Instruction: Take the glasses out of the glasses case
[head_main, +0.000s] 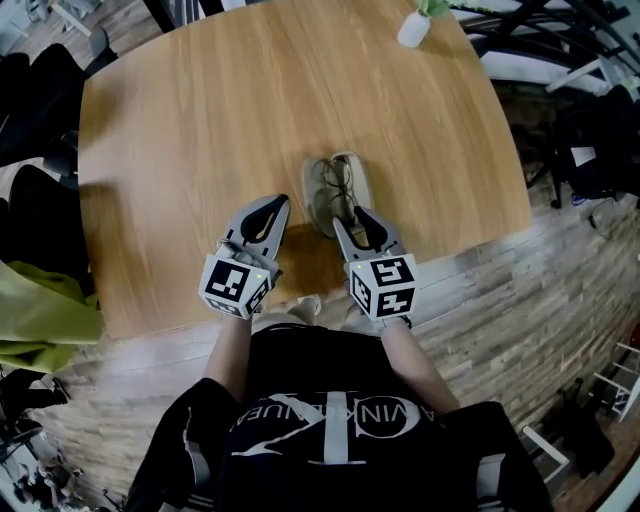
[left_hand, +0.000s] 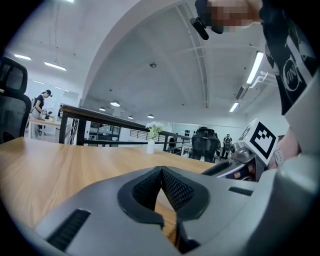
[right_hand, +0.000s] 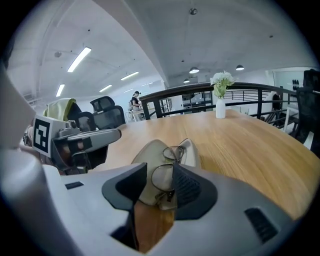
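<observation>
- The right gripper's (right_hand: 160, 172) jaws are spread and nothing is pinched. The near end of the glasses (right_hand: 173, 153) is seen between the 2 pads (right_hand: 186, 187), and neither pad appears to be pressed on it.
- The left gripper's (left_hand: 161, 170) jaws are pressed together at the tips, with nothing between them. It is held just beside the right gripper and apart from the case.
- The round wire-framed glasses are lying inside the open beige glasses case (right_hand: 150, 152), which rests on the wooden table (head_main: 200, 120).
- The grasp is judged not yet made.
- The thin wire could slip from the pads if it is caught off-centre.
- A lens could be squeezed if the pads are closed on glass rather than frame.
- The case is held by nothing, so it could be dragged or lifted along with the glasses.
</observation>
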